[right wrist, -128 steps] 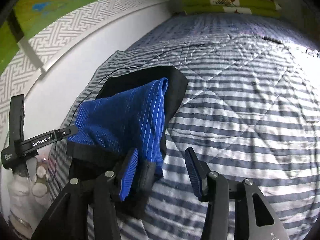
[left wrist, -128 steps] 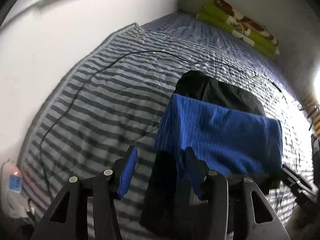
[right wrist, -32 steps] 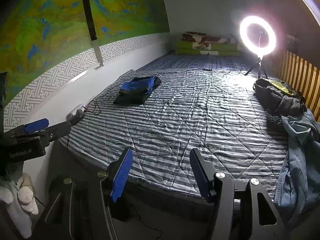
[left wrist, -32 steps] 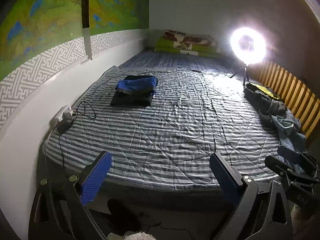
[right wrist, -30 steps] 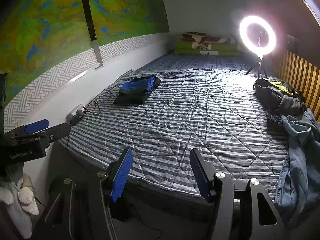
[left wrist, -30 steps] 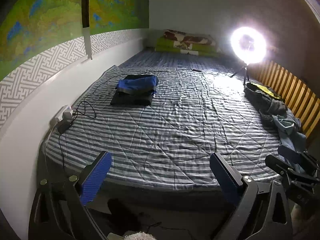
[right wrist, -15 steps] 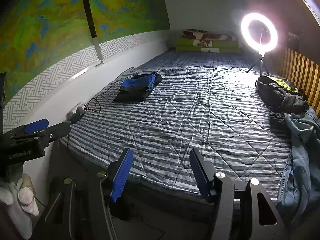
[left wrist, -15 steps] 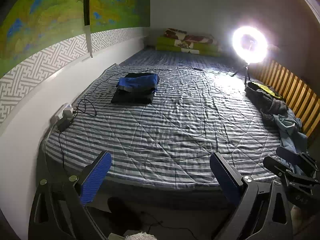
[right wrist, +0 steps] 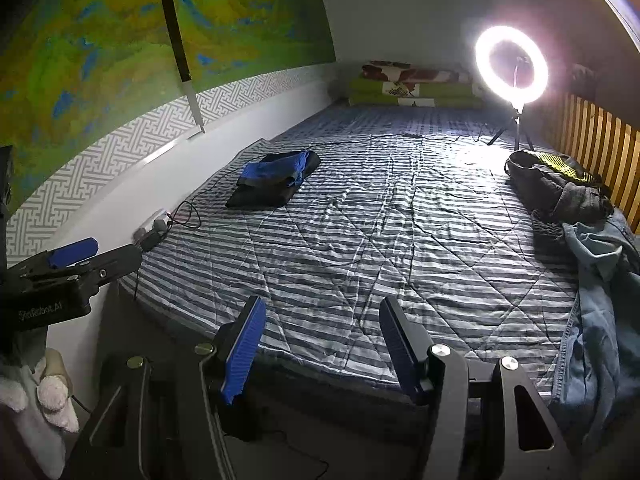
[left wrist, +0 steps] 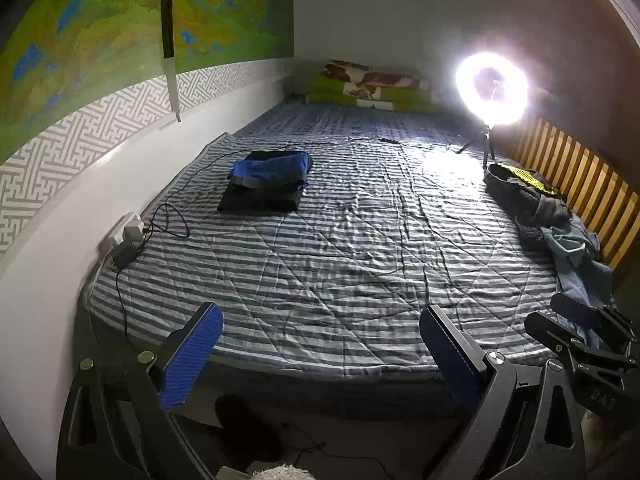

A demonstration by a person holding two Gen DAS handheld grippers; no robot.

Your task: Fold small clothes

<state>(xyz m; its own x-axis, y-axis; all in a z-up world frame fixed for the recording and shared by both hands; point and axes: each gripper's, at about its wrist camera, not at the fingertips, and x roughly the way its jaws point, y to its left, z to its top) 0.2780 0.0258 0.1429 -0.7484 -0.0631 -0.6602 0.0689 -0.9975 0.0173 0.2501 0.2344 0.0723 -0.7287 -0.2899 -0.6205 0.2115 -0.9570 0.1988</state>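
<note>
A folded stack, a blue striped garment (left wrist: 272,170) (right wrist: 276,170) on top of a black one (left wrist: 260,200) (right wrist: 260,196), lies on the striped bed near the left wall. My left gripper (left wrist: 320,332) is open and empty, held back at the foot of the bed, far from the stack. My right gripper (right wrist: 322,328) is also open with nothing between its fingers, likewise at the bed's near edge. Unfolded clothes, a dark bundle (left wrist: 524,192) (right wrist: 560,188) and a light blue denim piece (left wrist: 576,256) (right wrist: 604,280), are heaped along the right side.
The striped quilt (left wrist: 360,240) (right wrist: 380,232) covers the bed. A lit ring light (left wrist: 492,88) (right wrist: 512,66) on a tripod stands at the far right. A power strip with cables (left wrist: 124,240) (right wrist: 156,232) sits at the left edge. Green pillows (left wrist: 372,88) lie at the head. Wooden slats (left wrist: 576,176) line the right.
Since about four seconds ago both grippers let go of the blue garment and pulled back from the stack to the foot of the bed. In the last second they have barely moved.
</note>
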